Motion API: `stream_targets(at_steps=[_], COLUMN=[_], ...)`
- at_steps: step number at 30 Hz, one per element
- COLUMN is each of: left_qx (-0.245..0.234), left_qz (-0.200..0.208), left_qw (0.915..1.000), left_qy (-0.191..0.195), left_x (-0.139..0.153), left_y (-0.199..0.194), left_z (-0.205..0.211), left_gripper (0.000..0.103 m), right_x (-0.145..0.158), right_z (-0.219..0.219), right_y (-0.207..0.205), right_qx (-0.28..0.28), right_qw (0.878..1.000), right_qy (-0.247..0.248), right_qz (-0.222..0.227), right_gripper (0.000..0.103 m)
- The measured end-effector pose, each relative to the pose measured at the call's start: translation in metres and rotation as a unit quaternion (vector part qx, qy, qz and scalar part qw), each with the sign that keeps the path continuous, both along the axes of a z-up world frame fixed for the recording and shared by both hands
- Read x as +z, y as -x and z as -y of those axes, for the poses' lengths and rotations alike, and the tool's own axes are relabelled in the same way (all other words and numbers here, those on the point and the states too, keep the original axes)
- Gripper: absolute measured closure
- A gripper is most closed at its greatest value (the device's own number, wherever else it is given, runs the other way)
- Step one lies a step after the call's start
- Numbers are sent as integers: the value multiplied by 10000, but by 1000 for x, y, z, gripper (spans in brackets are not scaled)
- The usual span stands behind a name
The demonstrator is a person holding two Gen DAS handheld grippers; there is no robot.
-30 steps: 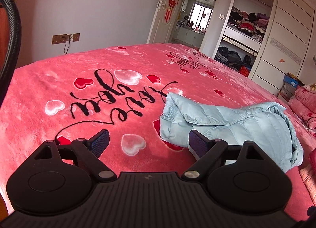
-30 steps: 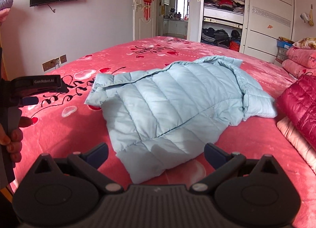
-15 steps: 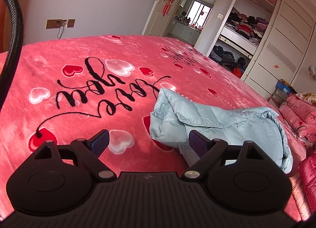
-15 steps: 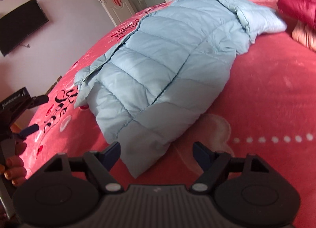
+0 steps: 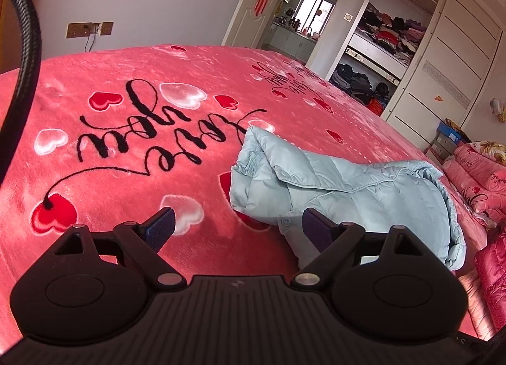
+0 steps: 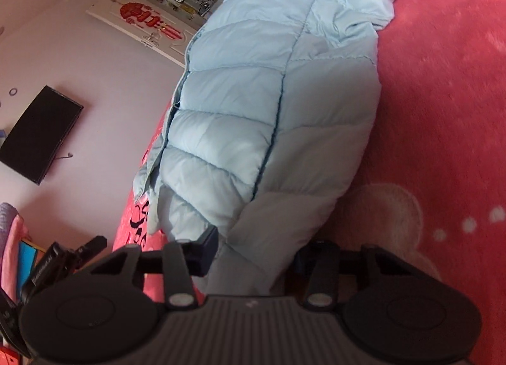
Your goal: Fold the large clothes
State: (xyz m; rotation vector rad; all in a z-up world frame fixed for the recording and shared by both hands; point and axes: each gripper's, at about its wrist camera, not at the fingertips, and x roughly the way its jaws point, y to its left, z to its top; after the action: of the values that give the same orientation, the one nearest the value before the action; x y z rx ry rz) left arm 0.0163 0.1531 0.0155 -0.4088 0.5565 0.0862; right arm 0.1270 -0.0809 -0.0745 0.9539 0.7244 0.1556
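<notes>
A light blue quilted down jacket (image 5: 348,194) lies on the red heart-print bed (image 5: 126,156). In the left wrist view my left gripper (image 5: 237,227) is open and empty, just above the bed, with the jacket's near corner beside its right finger. In the right wrist view, which is strongly tilted, my right gripper (image 6: 253,254) is open with the jacket's bottom corner (image 6: 253,257) lying between its two fingers. The left gripper (image 6: 60,260) also shows at the lower left of that view.
An open wardrobe (image 5: 389,36) with stacked clothes and an open door (image 5: 303,14) stand past the bed. Folded pink quilts (image 5: 480,172) and a dark red jacket (image 5: 493,273) lie at the bed's right edge. A TV (image 6: 38,140) hangs on the wall.
My right gripper has dropped, tilted and moved forward until the jacket's bottom corner sits between its fingers. My left gripper has shifted slightly closer to the jacket's other corner.
</notes>
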Motion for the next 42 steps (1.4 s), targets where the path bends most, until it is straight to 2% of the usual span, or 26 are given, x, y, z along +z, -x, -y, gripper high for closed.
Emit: stream_targets(at_steps=[4, 9, 16, 24, 26, 29, 33, 38, 42], left_qx=[29, 45, 200, 330, 275, 146, -111, -538, -863], left_qz=[5, -13, 85, 242, 300, 400, 493, 558, 476], left_qw=[10000, 10000, 9997, 9989, 9989, 9990, 9987, 9970, 9949], left_qy=[-16, -81, -72, 235, 216, 155, 36, -90, -193], left_x=[1, 2, 5, 5, 6, 8, 11, 13, 9], left_y=[2, 4, 8, 16, 18, 21, 25, 31, 33], left_z=[2, 5, 1, -4, -2, 4, 13, 26, 42], left_gripper=[0, 0, 0, 0, 0, 0, 0, 0, 0], right_x=[-3, 14, 61, 106, 110, 119, 123, 122, 121], right_z=[6, 1, 2, 33, 36, 56, 83, 111, 124], right_y=[-9, -5, 21, 68, 75, 109, 148, 221, 264], right_qx=[100, 269, 483, 419, 314, 77, -334, -817, -1094], right_qw=[9997, 9989, 9951, 9916, 9915, 9922, 9946, 9932, 9892], right_qy=[-81, 302, 844, 1193, 1243, 1236, 983, 748, 746], right_qz=[-225, -223, 163, 282, 226, 159, -70, -348, -633], right_gripper=[92, 100, 102, 103, 103, 103, 103, 103, 103])
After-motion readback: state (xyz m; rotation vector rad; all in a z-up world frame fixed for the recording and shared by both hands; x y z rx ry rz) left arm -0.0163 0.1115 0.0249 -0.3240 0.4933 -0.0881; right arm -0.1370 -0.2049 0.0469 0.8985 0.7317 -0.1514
